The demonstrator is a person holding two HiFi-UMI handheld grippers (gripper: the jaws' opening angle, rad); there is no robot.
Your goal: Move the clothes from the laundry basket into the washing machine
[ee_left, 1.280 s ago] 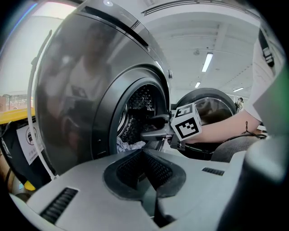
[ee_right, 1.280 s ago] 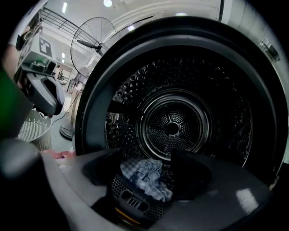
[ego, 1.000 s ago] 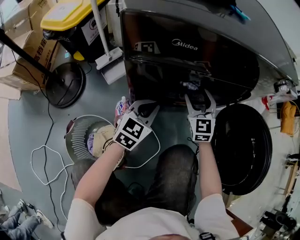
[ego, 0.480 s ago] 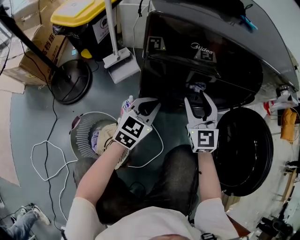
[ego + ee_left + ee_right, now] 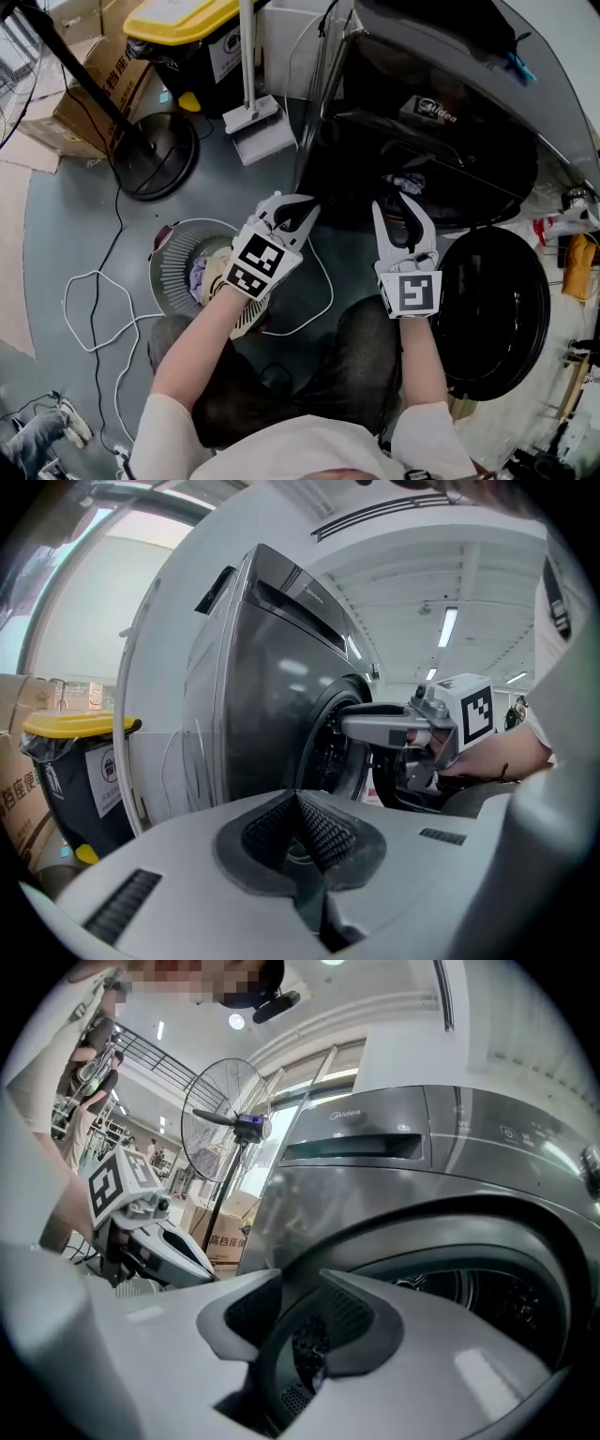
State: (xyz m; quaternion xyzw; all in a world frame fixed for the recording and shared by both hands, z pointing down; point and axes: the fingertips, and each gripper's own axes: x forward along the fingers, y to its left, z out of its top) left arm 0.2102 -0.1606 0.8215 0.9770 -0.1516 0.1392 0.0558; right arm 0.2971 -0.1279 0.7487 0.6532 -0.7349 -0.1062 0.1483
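Observation:
The dark grey washing machine (image 5: 441, 112) stands ahead with its round door (image 5: 492, 309) swung open to the right. A pale garment (image 5: 410, 181) lies in the drum mouth. On the floor to the left, the white laundry basket (image 5: 169, 267) holds a few clothes (image 5: 202, 277). My left gripper (image 5: 298, 214) hovers between basket and machine, its jaws shut with nothing in them. My right gripper (image 5: 398, 202) is just in front of the drum mouth; its jaws are closing with a gap left and nothing between them. In the right gripper view the drum rim (image 5: 487, 1232) shows through that gap.
A black bin with a yellow lid (image 5: 187, 19), cardboard boxes (image 5: 94, 89), a fan's round base (image 5: 155, 155) and a broom head (image 5: 258, 127) crowd the far left. A white cable (image 5: 94, 309) loops across the floor. The person's knee (image 5: 361, 347) is below the grippers.
Both grippers have drawn back from the drum mouth towards the person. The right jaws have narrowed. The pale garment stays in the drum mouth.

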